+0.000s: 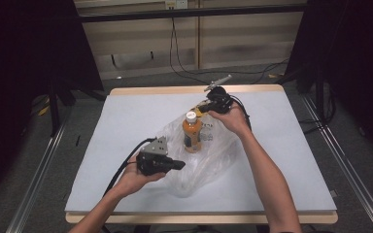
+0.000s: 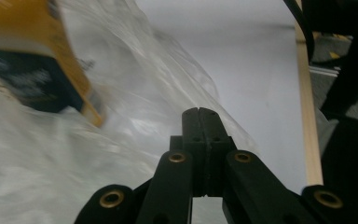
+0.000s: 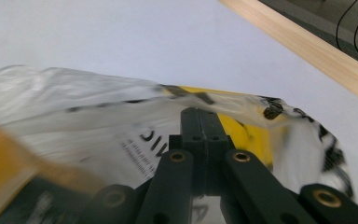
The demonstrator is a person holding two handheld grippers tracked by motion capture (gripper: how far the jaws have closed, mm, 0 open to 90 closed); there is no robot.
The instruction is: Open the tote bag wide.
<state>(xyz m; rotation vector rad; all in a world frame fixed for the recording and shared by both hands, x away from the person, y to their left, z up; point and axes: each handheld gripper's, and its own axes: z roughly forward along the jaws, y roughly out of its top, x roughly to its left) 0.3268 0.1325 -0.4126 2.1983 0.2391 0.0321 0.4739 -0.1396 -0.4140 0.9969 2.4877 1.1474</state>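
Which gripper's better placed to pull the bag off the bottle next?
Probably the right gripper: its shut jaws pinch the plastic bag at the printed edge, beside the bottle cap. The left gripper grips low, better for steadying.

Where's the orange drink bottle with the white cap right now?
High view: the orange drink bottle with the white cap stands upright mid-table inside the clear plastic bag, between the left gripper and right gripper.
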